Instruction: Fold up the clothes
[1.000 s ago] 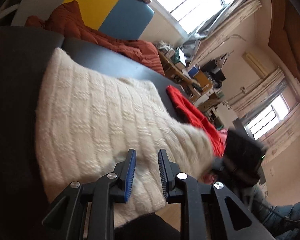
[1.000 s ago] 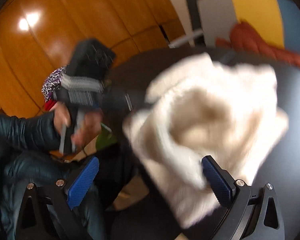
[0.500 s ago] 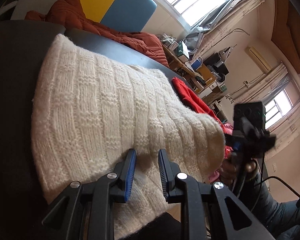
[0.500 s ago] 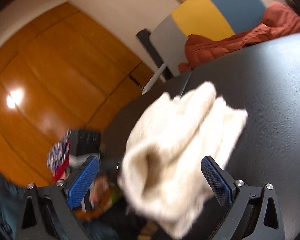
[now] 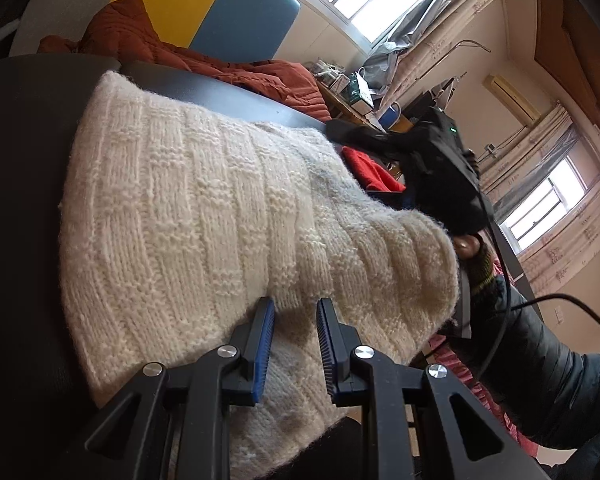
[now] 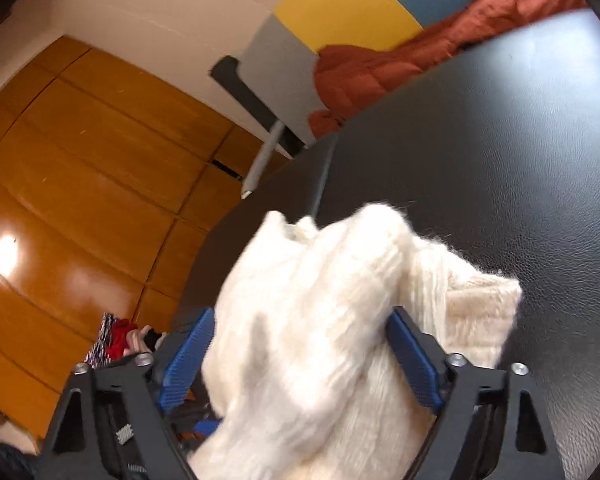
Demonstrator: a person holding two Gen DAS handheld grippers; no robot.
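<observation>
A cream knitted sweater [image 5: 204, 208] lies folded on the black table [image 6: 500, 140]. My left gripper [image 5: 295, 302] sits at its near edge, jaws a narrow gap apart. Knit shows between the pads, and a pinch cannot be made out. My right gripper [image 6: 302, 316] is at the sweater's far end, where the cloth [image 6: 320, 320] is bunched. Its jaws are closing with that bunch between them: the right pad [image 6: 412, 360] touches the wool, the left pad [image 6: 188, 356] stands at its edge. In the left wrist view the right gripper's black body [image 5: 440, 168] hangs beyond the sweater.
A rust-red quilted jacket [image 5: 236, 64] lies at the table's far side before a yellow and blue panel [image 5: 204, 8]. A red garment [image 5: 372, 172] lies past the sweater. A person's dark sleeve [image 5: 540, 344] and cable cross the right. More clothes [image 6: 120, 340] sit below wooden wall panels.
The right gripper has rolled and swung in over the sweater's end, and its jaws have narrowed around the bunched cloth. The left gripper has stayed put with the same gap.
</observation>
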